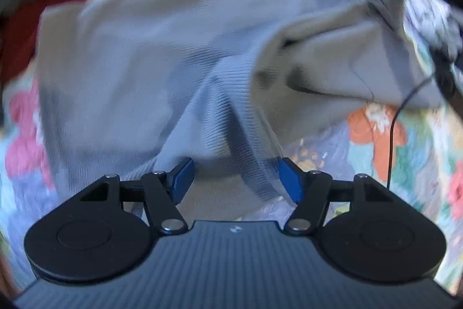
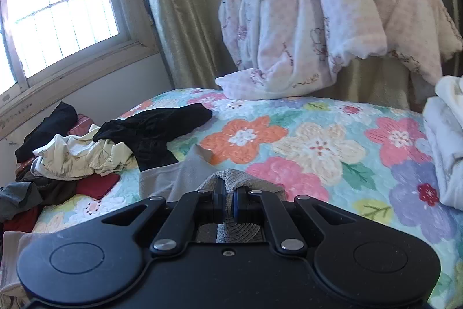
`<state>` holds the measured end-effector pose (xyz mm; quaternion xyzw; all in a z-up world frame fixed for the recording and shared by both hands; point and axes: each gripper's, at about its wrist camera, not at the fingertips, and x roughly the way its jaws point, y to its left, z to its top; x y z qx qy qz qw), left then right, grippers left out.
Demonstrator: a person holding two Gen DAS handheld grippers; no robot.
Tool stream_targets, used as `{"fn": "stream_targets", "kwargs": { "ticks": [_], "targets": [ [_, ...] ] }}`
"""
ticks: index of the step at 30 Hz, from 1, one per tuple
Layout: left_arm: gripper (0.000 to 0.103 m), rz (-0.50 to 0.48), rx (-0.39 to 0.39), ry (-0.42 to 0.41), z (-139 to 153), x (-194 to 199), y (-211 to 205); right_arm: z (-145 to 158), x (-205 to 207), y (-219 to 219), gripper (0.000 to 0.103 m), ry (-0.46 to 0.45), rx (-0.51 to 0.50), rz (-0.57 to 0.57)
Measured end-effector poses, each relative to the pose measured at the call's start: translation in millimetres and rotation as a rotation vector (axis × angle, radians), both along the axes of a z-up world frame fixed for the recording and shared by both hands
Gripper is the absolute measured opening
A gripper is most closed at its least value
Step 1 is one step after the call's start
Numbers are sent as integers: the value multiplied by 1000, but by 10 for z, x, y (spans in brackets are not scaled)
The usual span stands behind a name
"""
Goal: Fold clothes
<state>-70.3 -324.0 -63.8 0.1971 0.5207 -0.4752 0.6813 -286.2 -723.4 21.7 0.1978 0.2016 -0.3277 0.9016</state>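
A grey ribbed garment (image 1: 139, 57) lies spread on the floral bedspread (image 1: 376, 141), blurred in the left wrist view. My left gripper (image 1: 235, 181) hovers over its near edge, pointing steeply down. Its blue pads (image 1: 182, 178) stand well apart, and a loose fold of the cloth runs between them without being pressed. In the right wrist view my right gripper (image 2: 228, 201) is shut on a bunched ribbed edge of the same grey garment (image 2: 231, 177). The rest of the cloth trails off to the left over the bedspread (image 2: 318, 146).
A heap of black, cream and red clothes (image 2: 81, 155) sits at the bed's left side under a window (image 2: 58, 5). A pink blanket (image 2: 303, 19) hangs at the far edge, and white folded cloth (image 2: 445, 149) is at the right. A thin black cable (image 1: 392, 141) crosses the right.
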Motion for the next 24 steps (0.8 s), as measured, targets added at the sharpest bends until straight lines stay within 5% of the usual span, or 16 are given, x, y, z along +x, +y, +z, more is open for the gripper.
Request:
{"fn": "stream_targets", "kwargs": {
  "ticks": [3,7,11,12,17,24],
  "targets": [
    [76,-38,13,-76,-92,-118,-220,13,57,54,7,-1,-4,21],
    [75,-184,56,-244,-320,-306,-435,-3,50,58,7,-13,10,28],
    [20,-297,21,-321,-216,-365,-353,-20,-39,13,7,-29,36,27],
    [18,-311,16,-328,-154,-338,-323,-17,-62,3,7,-32,39,30],
    [15,-205,-10,-401,86,-8,-172,-7,-138,-23,7,-13,33,49],
    [14,-109,-57,-276,107,386,-47,-92,-87,-86,7,5,46,56]
  ]
}}
